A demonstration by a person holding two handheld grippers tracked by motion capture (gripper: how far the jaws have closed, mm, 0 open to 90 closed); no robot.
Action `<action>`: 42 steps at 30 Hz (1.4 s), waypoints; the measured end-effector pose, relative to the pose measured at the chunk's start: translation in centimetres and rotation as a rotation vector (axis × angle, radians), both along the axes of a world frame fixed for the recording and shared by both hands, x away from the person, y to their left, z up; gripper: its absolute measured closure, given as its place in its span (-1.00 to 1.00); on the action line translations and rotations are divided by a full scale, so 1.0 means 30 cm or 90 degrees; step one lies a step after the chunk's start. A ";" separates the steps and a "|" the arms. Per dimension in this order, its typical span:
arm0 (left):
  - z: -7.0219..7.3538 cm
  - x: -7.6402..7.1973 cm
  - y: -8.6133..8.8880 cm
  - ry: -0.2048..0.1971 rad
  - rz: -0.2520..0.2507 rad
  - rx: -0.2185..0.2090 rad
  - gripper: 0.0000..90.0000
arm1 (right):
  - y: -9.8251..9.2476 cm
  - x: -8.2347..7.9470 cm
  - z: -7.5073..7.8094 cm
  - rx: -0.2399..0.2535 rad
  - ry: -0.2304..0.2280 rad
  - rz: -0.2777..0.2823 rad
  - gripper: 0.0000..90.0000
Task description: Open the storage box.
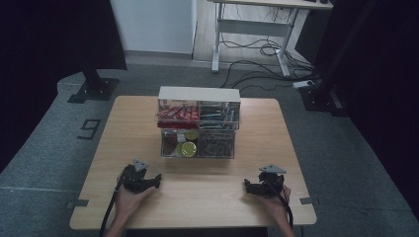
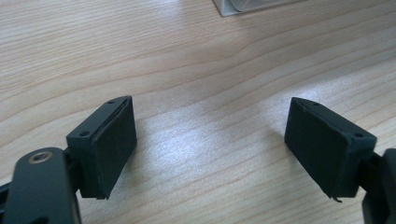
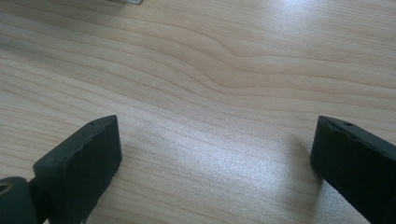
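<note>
While the clear plastic two-tier drawer organiser (image 1: 198, 126) sits mid-worktop within reach, the left gripper (image 1: 157, 179) and right gripper (image 1: 246, 186) rest apart on the pale wooden worktop (image 1: 207, 197), jaws spread and empty, seemingly poised to begin.

Looking like a lab or recording studio: black curtains (image 1: 44, 34) hanging at both sides, grey carpet (image 1: 44, 133) carrying floor markings (image 1: 89, 129), cables (image 1: 257, 69) trailing under a height-adjustable desk (image 1: 257, 19).

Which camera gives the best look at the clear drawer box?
The high view: the whole drawer box shows there, contents included. The left gripper view catches one bottom corner; the right gripper view a sliver.
</note>
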State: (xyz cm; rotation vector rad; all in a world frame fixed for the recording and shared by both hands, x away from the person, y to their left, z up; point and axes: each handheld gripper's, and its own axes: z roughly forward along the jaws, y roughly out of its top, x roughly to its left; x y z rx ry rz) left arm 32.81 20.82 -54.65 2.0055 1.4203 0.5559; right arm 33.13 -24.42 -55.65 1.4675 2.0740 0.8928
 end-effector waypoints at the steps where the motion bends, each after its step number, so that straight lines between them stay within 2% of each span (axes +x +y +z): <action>1: 0.000 -0.002 0.002 -0.001 0.001 -0.001 -0.61 | 0.000 0.001 0.000 0.000 0.000 0.000 -0.96; 5: 0.002 -0.004 0.010 -0.008 0.014 -0.002 -0.55 | -0.004 0.002 0.000 0.001 -0.002 -0.004 -0.93; 7: 0.002 -0.004 0.012 -0.013 0.020 0.012 -0.52 | -0.006 0.002 0.001 0.002 -0.004 -0.006 -0.90; 12: 0.002 -0.006 0.025 -0.017 0.018 0.011 -0.45 | -0.011 0.002 0.002 0.003 -0.007 -0.011 -0.84; 16: 0.007 -0.010 0.028 -0.007 0.019 0.000 -0.32 | -0.014 0.003 0.002 0.004 -0.009 -0.012 -0.82; 21: 0.018 -0.025 0.037 -0.018 0.030 -0.017 -0.23 | -0.017 0.003 0.003 0.005 -0.011 -0.015 -0.79; 25: 0.048 -0.046 0.060 -0.045 0.048 -0.031 -0.04 | -0.019 0.004 0.003 0.006 -0.011 -0.015 -0.77; 26: 0.048 -0.046 0.060 -0.045 0.048 -0.031 0.03 | -0.019 0.004 0.003 0.006 -0.011 -0.015 -0.77; 30: 0.101 -0.072 0.082 -0.062 0.041 -0.071 0.29 | -0.023 0.006 0.003 0.005 -0.013 -0.014 -0.75; 32: 0.120 -0.082 0.084 -0.069 0.029 -0.072 0.39 | -0.024 0.008 0.004 0.006 -0.014 -0.015 -0.74; 37: 0.154 -0.098 0.090 -0.091 0.024 -0.074 0.61 | -0.025 0.009 0.004 0.007 -0.014 -0.019 -0.72; 42: 0.191 -0.113 0.088 -0.099 0.015 -0.082 0.82 | -0.025 0.010 0.004 0.007 -0.014 -0.020 -0.71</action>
